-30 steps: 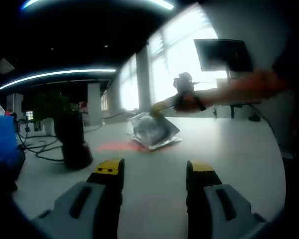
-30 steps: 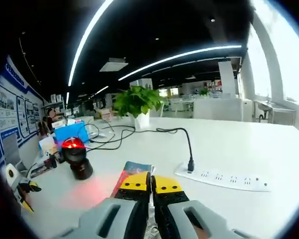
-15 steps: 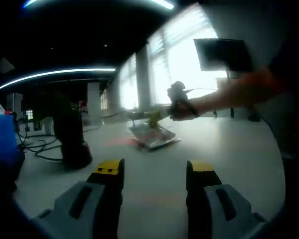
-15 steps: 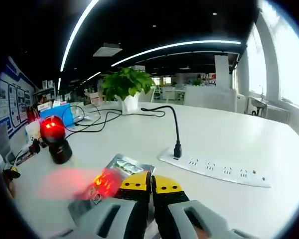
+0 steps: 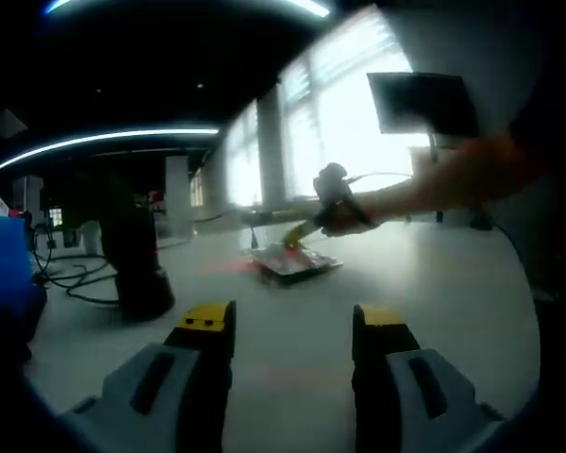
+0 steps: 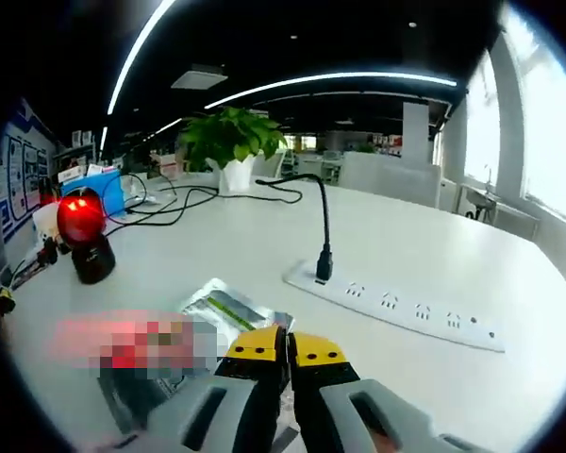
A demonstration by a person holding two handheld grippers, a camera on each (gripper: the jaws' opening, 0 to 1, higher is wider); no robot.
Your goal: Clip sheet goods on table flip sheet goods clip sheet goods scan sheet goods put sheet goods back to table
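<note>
Now the right gripper (image 6: 286,347) has lowered the sheet goods (image 6: 224,310) onto the table (image 6: 424,274).

My left tongs (image 5: 291,326) gape, level and low; right tongs (image 6: 285,345) pinched closed, arm (image 5: 453,175) outstretched.

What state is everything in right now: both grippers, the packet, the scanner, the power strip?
Left gripper: open, holding nothing.
Right gripper: shut on the packet's edge.
Sheet packet: low over the table or on it, cannot tell.
Scanner: upright, red light on.
Power strip: one cable plugged in.
</note>
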